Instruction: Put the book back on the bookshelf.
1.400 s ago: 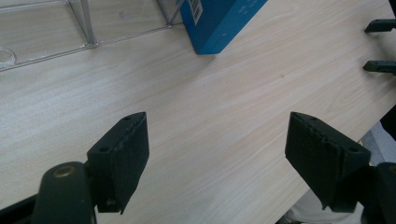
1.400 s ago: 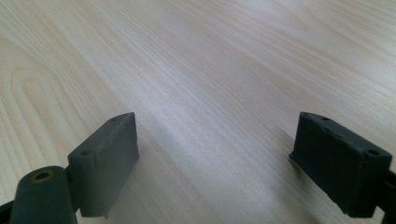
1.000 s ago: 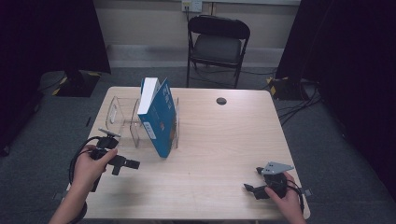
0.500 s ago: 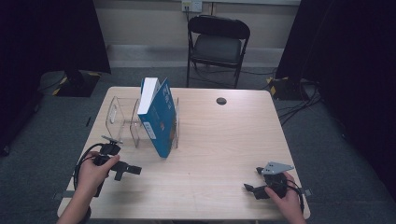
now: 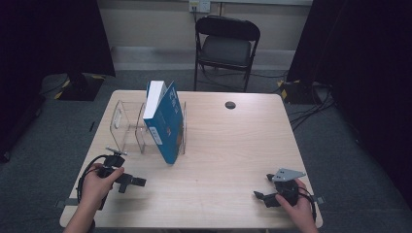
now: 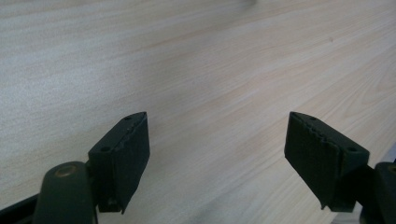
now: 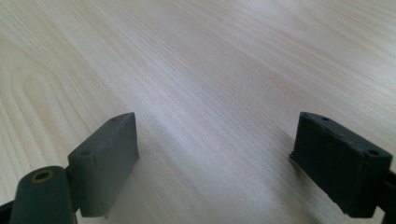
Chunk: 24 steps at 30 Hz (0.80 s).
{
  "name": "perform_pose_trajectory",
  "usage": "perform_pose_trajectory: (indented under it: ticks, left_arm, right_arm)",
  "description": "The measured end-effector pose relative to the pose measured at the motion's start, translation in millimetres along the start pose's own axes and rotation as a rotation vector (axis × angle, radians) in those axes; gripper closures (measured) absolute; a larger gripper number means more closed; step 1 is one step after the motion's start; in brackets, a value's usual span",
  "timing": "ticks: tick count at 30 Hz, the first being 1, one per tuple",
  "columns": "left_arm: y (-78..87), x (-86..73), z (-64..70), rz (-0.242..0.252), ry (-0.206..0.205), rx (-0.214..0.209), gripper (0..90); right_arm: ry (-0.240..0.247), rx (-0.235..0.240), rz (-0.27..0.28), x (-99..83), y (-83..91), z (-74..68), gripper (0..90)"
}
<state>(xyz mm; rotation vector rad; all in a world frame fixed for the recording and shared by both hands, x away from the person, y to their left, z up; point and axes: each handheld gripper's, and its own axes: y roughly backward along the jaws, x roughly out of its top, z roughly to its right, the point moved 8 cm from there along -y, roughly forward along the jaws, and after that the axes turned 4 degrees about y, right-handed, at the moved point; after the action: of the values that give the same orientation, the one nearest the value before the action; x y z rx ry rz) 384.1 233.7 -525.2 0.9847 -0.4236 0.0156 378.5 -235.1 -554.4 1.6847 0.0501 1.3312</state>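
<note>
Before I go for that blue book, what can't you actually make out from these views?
- Blue book, high view: cover text too small to read.
- Clear rack, high view: right dividers hidden behind the book.
- Left gripper, right gripper, own views: aimed at bare table.

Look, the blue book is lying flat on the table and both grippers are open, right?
Not quite. The blue book stands tilted in the clear rack, not flat; the high view shows it. The left gripper and right gripper are indeed open.
</note>
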Motion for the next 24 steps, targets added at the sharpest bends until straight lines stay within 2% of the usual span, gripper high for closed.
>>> perform_pose_trajectory:
  ticks: [1,8,10,12,13,14,15,19,20,21,22,24]
  left_arm:
    - [-0.7,-0.4,0.0,0.008,0.013,0.002,22.3]
    - [-4.3,-5.4,-6.1,0.009,-0.001,0.021,21.7]
    - [-4.3,-6.4,-9.1,0.012,-0.006,0.039,21.2]
    - [-4.1,-6.8,-9.3,0.023,-0.005,0.035,20.9]
    - [-4.0,-6.8,-9.7,0.027,-0.014,0.04,20.8]
    - [-3.8,-7.2,-11.2,0.025,-0.041,0.057,20.2]
    - [-4.5,-7.0,-11.0,0.037,-0.05,0.067,19.1]
    - [-6.9,-7.9,-10.3,0.056,-0.127,0.092,15.4]
    - [-6.9,-7.9,-10.3,0.056,-0.127,0.092,15.2]
    - [-8.5,-8.9,-9.6,0.068,-0.166,0.107,14.7]
    - [-8.5,-8.9,-9.6,0.068,-0.166,0.107,14.2]
    - [-9.5,-11.0,-9.1,0.081,-0.201,0.122,13.6]
  right_arm:
    - [0.0,-0.002,-0.001,0.0,0.0,0.1,13.2]
    - [0.001,0.0,0.001,0.5,-0.7,0.0,13.1]
    - [0.0,0.002,0.003,0.7,-1.0,-0.2,13.1]
    - [0.0,0.001,0.003,0.7,-0.9,-0.2,13.1]
    - [0.0,0.002,0.002,0.7,-0.9,-0.1,13.1]
    - [-0.001,0.002,0.003,0.8,-1.1,-0.3,13.1]
    - [-0.002,0.003,0.003,0.8,-1.1,-0.5,13.1]
    - [0.0,0.003,0.003,1.0,-1.2,-0.4,13.1]
    - [0.0,0.003,0.003,1.0,-1.2,-0.4,13.1]
    - [0.0,0.003,0.003,1.0,-1.2,-0.4,13.1]
    - [0.0,0.003,0.003,1.0,-1.2,-0.4,13.1]
    - [0.001,0.004,0.003,1.1,-1.3,-0.4,13.1]
